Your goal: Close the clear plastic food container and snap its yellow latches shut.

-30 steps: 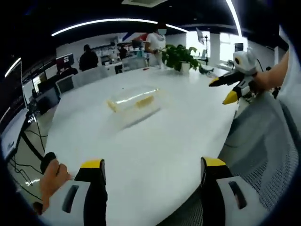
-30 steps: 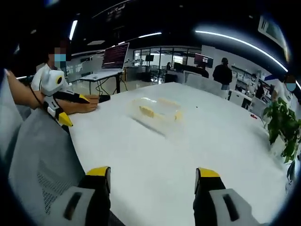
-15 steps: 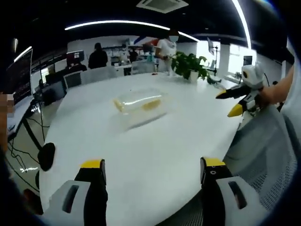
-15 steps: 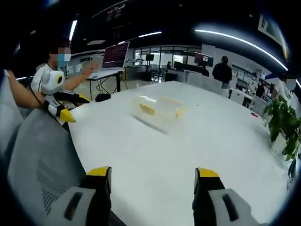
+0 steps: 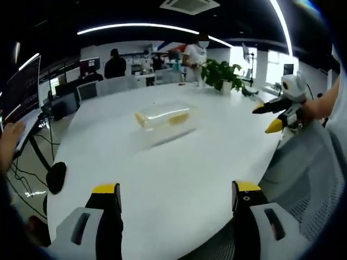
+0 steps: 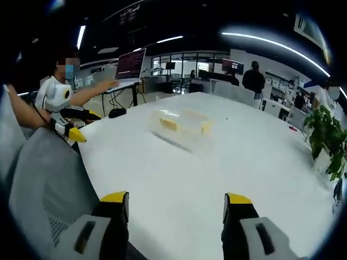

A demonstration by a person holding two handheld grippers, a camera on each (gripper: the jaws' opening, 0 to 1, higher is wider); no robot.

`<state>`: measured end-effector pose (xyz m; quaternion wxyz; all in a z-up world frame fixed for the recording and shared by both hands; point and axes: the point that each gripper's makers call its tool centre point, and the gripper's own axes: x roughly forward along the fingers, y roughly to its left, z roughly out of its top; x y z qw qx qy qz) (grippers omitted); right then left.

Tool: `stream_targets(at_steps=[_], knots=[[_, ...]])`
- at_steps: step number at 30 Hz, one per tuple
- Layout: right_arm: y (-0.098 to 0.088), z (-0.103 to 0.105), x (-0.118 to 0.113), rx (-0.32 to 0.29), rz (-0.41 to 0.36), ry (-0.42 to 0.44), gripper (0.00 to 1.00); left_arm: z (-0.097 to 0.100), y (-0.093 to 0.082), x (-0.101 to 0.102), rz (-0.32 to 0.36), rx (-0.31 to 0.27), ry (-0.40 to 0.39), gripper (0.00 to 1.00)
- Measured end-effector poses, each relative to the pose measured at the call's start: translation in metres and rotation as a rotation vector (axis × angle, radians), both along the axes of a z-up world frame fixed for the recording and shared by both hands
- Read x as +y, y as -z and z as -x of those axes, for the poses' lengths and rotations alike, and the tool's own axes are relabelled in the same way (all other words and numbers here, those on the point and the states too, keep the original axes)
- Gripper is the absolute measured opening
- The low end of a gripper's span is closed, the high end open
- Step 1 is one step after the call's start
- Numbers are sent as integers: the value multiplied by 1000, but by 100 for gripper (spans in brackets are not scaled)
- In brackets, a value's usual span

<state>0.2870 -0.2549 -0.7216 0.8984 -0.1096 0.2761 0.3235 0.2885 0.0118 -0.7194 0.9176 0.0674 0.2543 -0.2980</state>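
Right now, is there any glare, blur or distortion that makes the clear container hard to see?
Left gripper view: container soft, pale against the white table, which bends with fisheye. Right gripper view: container similarly faint; its yellow latches show best.
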Motion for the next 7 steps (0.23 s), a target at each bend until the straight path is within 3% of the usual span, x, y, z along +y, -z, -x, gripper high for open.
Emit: stream_targets(at_steps=[7], knots=[[1, 1, 1, 5, -5, -4, 70, 1, 2, 1, -6, 7, -5, 82]])
